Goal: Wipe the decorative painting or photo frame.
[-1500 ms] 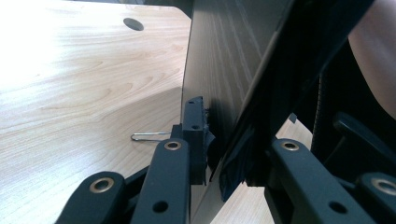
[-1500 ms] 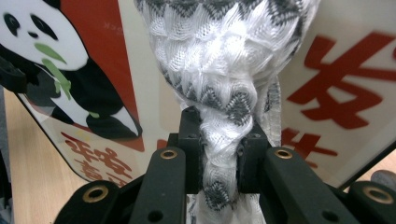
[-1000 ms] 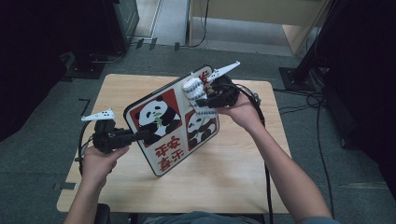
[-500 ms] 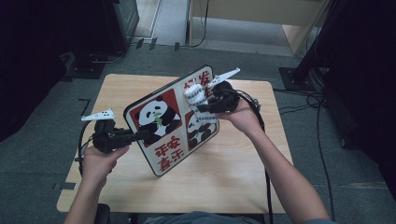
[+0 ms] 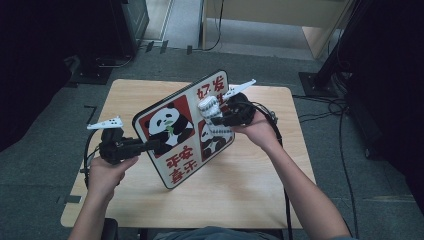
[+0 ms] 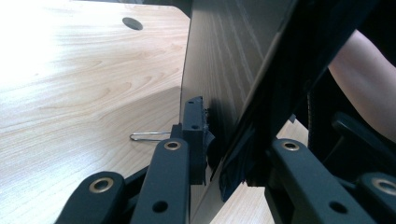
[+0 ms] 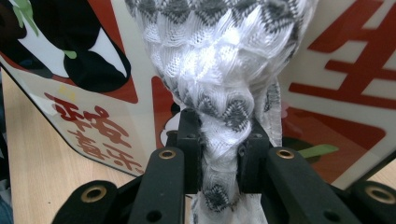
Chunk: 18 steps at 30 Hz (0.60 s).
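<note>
— Two grippers, what do they hold?
— Left gripper [image 5: 150, 146] clamps the panda board's [image 5: 175, 131] edge, tilted above the table [image 5: 250, 185]; right gripper [image 5: 216, 116] pinches a knitted cloth [image 5: 210, 107] against its face.
— Anything hidden?
— Board's back blocks the left view; a wire loop [image 6: 149, 136] lies beyond.

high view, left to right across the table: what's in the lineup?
Left tongs → panda board → white knitted cloth → right tongs → right hand. The left tongs clamp the board's edge; the right tongs pinch the cloth against the board's face.
</note>
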### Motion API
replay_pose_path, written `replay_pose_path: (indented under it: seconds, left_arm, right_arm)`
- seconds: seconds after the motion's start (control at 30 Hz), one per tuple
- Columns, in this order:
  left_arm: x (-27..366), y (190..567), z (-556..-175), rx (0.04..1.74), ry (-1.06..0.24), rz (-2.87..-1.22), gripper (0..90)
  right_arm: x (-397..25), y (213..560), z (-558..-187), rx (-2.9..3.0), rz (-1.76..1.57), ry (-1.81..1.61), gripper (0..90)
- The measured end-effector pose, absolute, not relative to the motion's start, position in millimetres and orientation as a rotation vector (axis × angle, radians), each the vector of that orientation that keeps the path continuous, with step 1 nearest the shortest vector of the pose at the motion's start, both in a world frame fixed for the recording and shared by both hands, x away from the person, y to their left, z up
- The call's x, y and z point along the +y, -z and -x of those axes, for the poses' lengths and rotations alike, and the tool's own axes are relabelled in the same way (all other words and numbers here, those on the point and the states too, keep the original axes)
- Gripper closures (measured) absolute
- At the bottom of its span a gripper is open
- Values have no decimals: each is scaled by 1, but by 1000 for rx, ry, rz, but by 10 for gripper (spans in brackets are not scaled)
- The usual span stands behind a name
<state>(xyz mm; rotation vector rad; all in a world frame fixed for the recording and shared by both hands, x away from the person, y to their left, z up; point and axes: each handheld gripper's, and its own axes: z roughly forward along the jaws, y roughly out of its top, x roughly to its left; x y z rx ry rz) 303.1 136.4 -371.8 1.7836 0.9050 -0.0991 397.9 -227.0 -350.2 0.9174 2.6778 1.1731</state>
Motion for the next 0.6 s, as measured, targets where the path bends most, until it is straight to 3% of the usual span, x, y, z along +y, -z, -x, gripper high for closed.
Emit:
replay_pose_path:
  seconds: [0.6]
  left_arm:
    - [136, 372, -303, 902, 103, -1783, 759]
  right_arm:
    - [-233, 381, -394, 2705, -967, -1150, 752]
